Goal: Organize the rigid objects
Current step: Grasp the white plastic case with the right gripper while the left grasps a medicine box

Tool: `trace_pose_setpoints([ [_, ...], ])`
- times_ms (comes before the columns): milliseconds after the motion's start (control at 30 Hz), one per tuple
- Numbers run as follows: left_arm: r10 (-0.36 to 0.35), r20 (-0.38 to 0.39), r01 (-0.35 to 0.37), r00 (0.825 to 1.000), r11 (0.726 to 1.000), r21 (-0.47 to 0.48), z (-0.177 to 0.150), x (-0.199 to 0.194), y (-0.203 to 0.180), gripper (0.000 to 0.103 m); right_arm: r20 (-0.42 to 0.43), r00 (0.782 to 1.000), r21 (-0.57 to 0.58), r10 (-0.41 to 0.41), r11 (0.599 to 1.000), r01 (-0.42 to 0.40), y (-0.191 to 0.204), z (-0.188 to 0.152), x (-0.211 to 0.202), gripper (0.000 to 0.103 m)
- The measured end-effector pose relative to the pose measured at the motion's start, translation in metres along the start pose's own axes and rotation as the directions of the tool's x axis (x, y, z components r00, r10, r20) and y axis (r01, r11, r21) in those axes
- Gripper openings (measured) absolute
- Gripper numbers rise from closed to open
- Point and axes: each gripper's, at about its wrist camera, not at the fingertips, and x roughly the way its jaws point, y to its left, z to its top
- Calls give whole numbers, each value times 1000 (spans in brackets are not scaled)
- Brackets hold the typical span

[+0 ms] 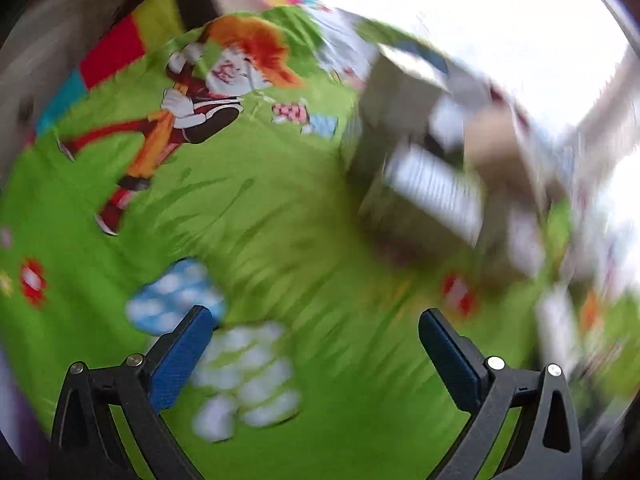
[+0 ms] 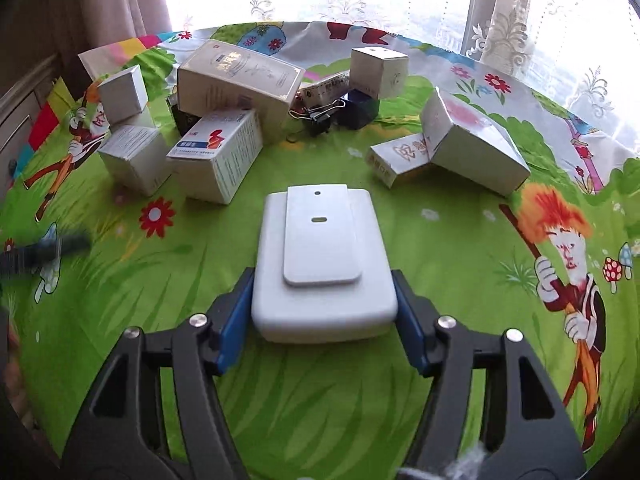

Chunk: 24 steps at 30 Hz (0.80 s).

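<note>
The right claw [image 2: 325, 312] is closed on a flat white case [image 2: 322, 268]. Its two blue pads press on the case's left and right sides near the close end, so the case is held level and cannot slip. The case is seen in the near middle of the counter [image 2: 280, 400], just over the green picture cloth; whether its far end rests on the cloth cannot be told. It is probably being carried to a tidy spot.

The left claw [image 1: 316, 344] is open, and nothing is between its pads. Only green cloth is seen under it. That view is badly blurred, so little else can be told there.

The other things are left in loose heaps at the far side, which is why tidying is still needed. On the far left, five boxes are counted: two small white ones [image 2: 122, 94], one stacked over the other, a big tan box [image 2: 240, 80] that leans on a white box with a red mark [image 2: 218, 152], and one dark thing half hidden behind. In the far middle, one white cube box [image 2: 378, 68], one dark blue block [image 2: 358, 110], one long thin box [image 2: 324, 88] and one black clip [image 2: 320, 116] are counted. On the far right, two boxes are counted: a grey one [image 2: 472, 144] tipped onto a small one with red writing [image 2: 400, 160].
</note>
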Motion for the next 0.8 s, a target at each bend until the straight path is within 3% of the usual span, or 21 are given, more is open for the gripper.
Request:
trace_pose_setpoints([
  [67,-95,9,95,995,983,-159,8,1,-2,103,-1,1000,4,5,1000,-5,-1,0,1,68],
  [133,-119,28,122,992,969,-216,12,0,-15,103,-1,1000,5,6,1000,-6,-1,0,0,68],
  [233,-32,63,42,998,986,-159,21,1,-47,103,-1,1000,6,7,1000,-7,-2,1,0,68],
  [400,62,-44,-70,997,978,-198,40,40,-58,103,-1,1000,10,14,1000,-14,-2,0,0,69],
  [433,98,-17,-99,995,986,-135,42,42,-66,103,0,1000,12,17,1000,-17,-2,0,0,69],
  [500,71,-26,-72,997,997,-18,41,45,-75,96,0,1000,15,21,1000,-21,-2,0,-1,69],
  [533,71,-19,-71,997,996,46,38,42,-77,82,1,1000,17,25,1000,-25,-3,0,-1,69],
  [700,-29,10,26,1000,980,198,5,11,-42,81,1,1000,20,26,999,-26,-3,0,-1,69],
  [800,-82,-36,89,996,941,326,-9,0,-28,83,0,1000,18,23,1000,-23,-3,1,-1,69],
])
